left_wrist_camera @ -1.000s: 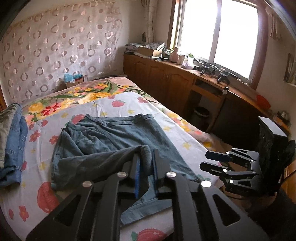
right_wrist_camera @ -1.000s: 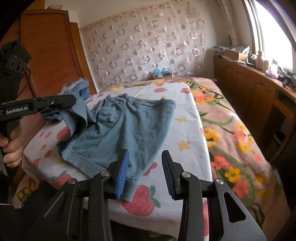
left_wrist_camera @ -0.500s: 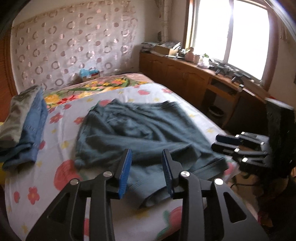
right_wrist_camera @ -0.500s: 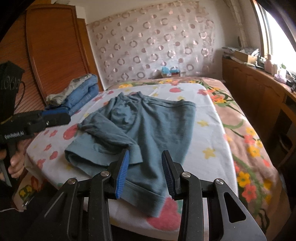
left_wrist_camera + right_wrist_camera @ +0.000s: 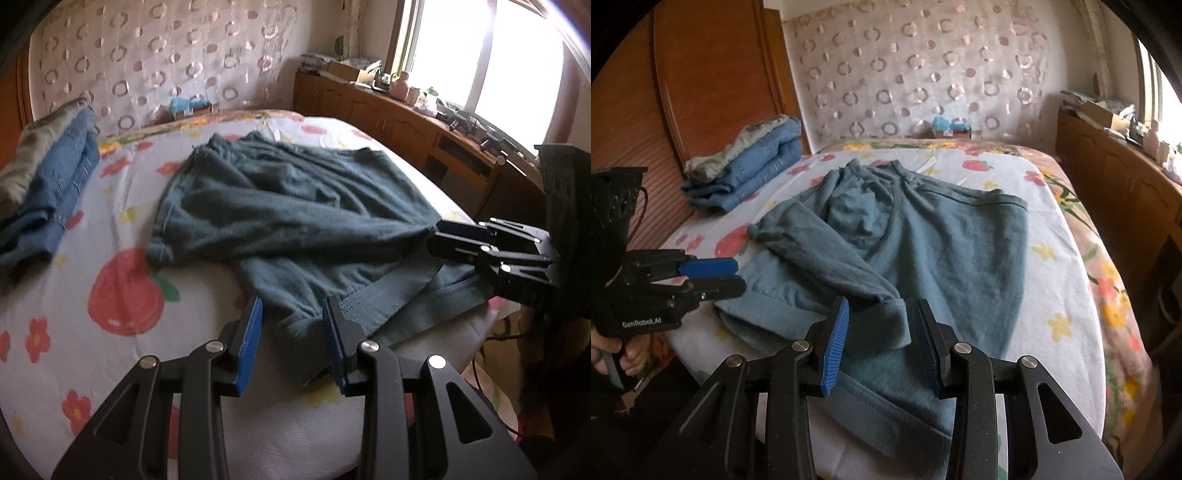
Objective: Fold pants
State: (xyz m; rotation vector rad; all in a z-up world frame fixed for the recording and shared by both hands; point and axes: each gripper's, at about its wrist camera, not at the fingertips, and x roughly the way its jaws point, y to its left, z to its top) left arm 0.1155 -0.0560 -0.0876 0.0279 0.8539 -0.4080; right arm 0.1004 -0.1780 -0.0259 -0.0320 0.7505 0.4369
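Grey-blue pants [image 5: 295, 206] lie rumpled on the white flowered bed sheet [image 5: 74, 302], one leg thrown across the other; they also show in the right wrist view [image 5: 942, 240]. My left gripper [image 5: 291, 325] is open and empty, its jaws on either side of a leg hem at the bed's near edge; it also shows in the right wrist view [image 5: 713, 277]. My right gripper [image 5: 881, 328] is open and empty over the cuff of the folded-over leg; it shows at the right of the left wrist view [image 5: 439, 236], by the other hem.
A stack of folded blue denim and grey clothes [image 5: 750, 162] sits at the bed's far left corner. A wooden headboard [image 5: 720, 74] is on the left. A wooden counter [image 5: 406, 118] with clutter runs under the window on the right.
My left gripper let go of the pants leg, which dropped onto the bed. Both grippers have come down closer to the hems at the near edge.
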